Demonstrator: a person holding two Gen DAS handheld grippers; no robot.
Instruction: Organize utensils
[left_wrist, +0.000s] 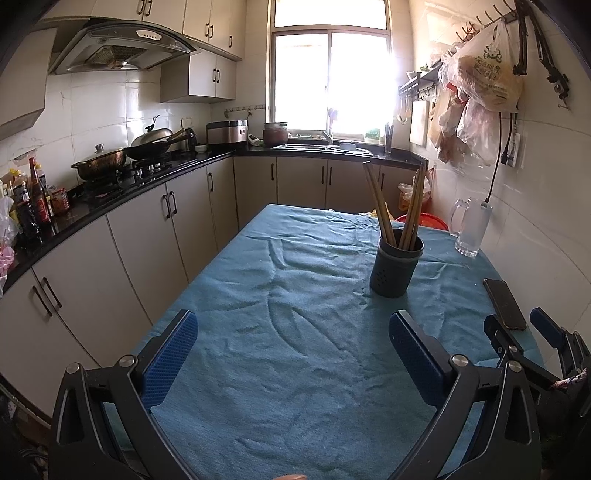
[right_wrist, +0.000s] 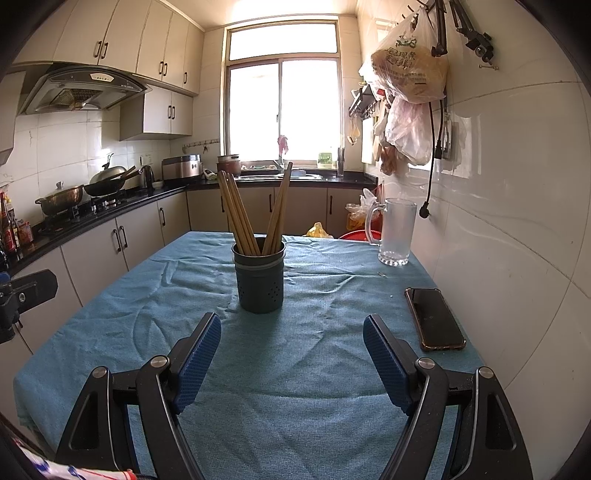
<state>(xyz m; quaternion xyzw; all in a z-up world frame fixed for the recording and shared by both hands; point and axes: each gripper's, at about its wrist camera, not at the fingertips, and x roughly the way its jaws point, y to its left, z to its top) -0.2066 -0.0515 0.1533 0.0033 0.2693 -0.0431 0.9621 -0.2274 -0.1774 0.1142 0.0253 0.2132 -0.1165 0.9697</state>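
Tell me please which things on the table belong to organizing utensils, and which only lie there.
For the job:
chopsticks
dark holder, with the chopsticks standing in it

Only lying about:
glass mug
phone

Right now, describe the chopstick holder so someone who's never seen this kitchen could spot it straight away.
Start at the table with the blue cloth in the middle of the kitchen. On the cloth, ahead of the open right gripper, stands the chopstick holder. Unlike the clear glass mug and the flat black phone by the wall, it is a dark, perforated cup with wooden chopsticks fanning out of it.
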